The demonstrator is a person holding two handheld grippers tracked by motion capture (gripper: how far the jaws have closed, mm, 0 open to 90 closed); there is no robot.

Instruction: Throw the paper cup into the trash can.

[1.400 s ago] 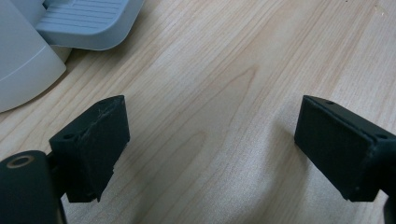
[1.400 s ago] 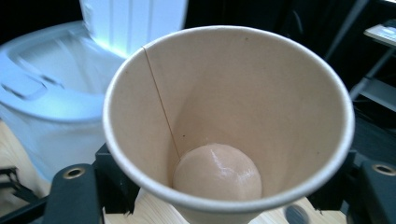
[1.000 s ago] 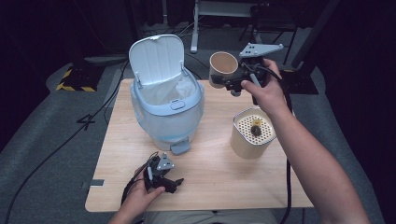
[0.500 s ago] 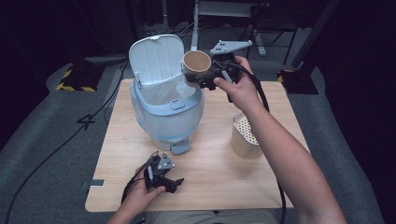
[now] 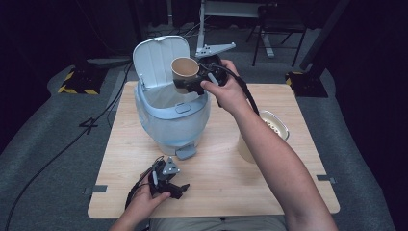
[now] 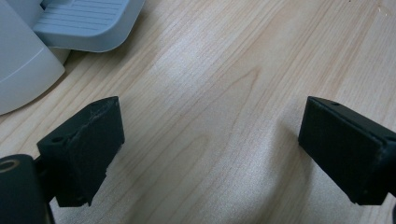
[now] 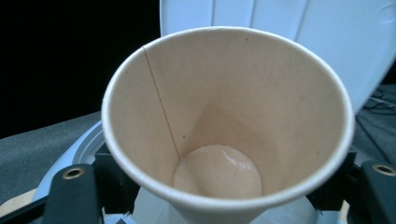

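A brown paper cup, empty inside, hangs upright over the open mouth of a pale blue pedal bin. My right gripper is shut on the cup's lower part, its jaws pressing on either side. The bin's white lid stands raised just behind the cup. Near the table's front edge my left gripper rests in a hand, open, with bare wood between its jaws. The bin's foot pedal lies just ahead of it.
A cream canister with a perforated top stands right of the bin, partly hidden by the right forearm. The wooden table has free room at the front right. Dark floor, cables and a stand surround it.
My right gripper has carried the cup leftward, from above the cream canister's side to over the bin's opening. The left gripper has stayed put.
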